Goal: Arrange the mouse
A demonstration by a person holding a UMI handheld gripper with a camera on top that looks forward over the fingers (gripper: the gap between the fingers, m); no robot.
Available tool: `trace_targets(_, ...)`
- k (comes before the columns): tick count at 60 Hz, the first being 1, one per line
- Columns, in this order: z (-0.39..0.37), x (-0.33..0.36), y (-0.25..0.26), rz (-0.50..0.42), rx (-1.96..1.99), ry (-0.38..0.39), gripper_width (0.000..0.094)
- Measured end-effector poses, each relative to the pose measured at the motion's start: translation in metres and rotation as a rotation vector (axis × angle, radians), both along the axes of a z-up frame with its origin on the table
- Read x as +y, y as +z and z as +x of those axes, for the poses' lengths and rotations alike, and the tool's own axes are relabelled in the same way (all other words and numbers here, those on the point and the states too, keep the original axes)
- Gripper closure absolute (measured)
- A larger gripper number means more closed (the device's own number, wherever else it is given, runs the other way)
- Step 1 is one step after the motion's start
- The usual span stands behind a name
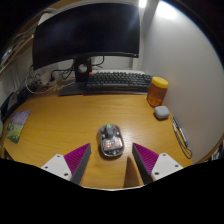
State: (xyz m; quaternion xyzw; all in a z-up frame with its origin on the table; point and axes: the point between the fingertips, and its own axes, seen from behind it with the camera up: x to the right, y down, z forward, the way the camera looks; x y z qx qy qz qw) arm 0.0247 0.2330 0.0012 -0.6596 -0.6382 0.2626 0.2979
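A grey, translucent computer mouse lies on the wooden desk, just ahead of my fingers and about midway between them. My gripper is open, its magenta pads spread wide on either side, with clear gaps to the mouse. Nothing is held.
A black monitor and a keyboard stand at the back of the desk. An orange jar and a small white object sit to the right, with a pen-like item near the right edge. A colourful card lies at the left.
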Motion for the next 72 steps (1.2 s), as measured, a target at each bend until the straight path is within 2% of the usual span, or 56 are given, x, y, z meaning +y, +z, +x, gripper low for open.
trace_targets(26,-0.044,0.0,-0.018,-0.004,-0.019,0.024,0.0076)
trace_targets(28,-0.047,-0.001,-0.018,-0.012,-0.013,0.029,0.011)
trace_targets(32,-0.05,0.0,-0.018,0.006,0.005,0.044,0.0456)
trace_targets(38,-0.053,0.004,-0.016,0.06,0.028,0.063,0.0557)
trace_targets(47,-0.05,0.001,-0.012,0.037,0.028,0.035,0.0563)
trace_targets(57,-0.057,-0.013,0.04,0.041,0.086,0.028,0.0564)
trace_targets(64,-0.066,-0.049,0.088,0.015,0.129,0.021,0.0564)
trace_targets(72,-0.077,-0.119,0.126,-0.062,0.164,0.03,0.0564)
